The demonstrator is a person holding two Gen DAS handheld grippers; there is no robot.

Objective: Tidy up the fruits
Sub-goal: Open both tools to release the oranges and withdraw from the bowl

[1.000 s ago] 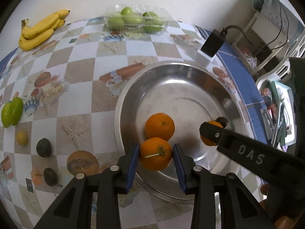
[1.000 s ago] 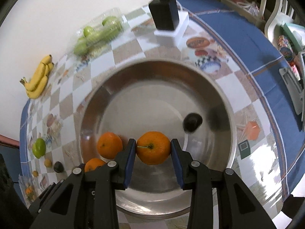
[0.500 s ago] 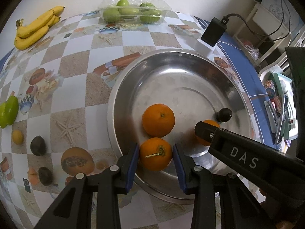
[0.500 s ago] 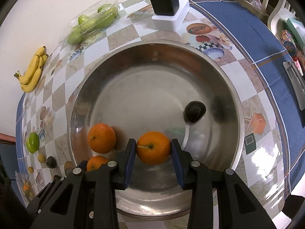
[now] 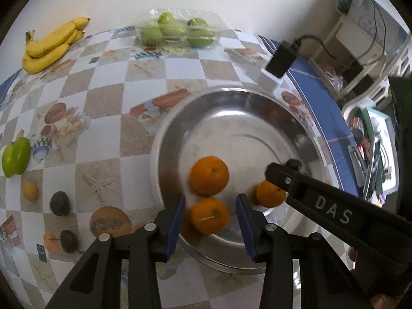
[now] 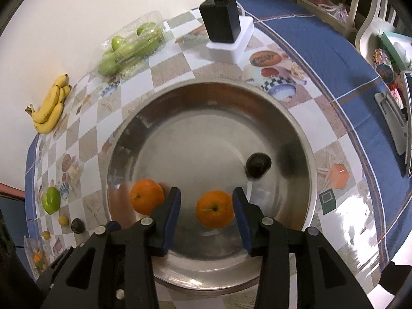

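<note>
A big steel bowl sits on the checked tablecloth. It holds three oranges and a dark avocado. My left gripper is open around an orange that lies in the bowl, with gaps to both pads. A second orange lies just beyond it. My right gripper is open around the third orange, which rests on the bowl floor. The right gripper's arm crosses the left wrist view.
Bananas and a clear box of green apples lie at the far edge. A green fruit, a lemon and two dark avocados lie at the left. A black charger on a white block stands behind the bowl.
Both grippers have opened and let their oranges go into the bowl. Both have pulled back a little.
</note>
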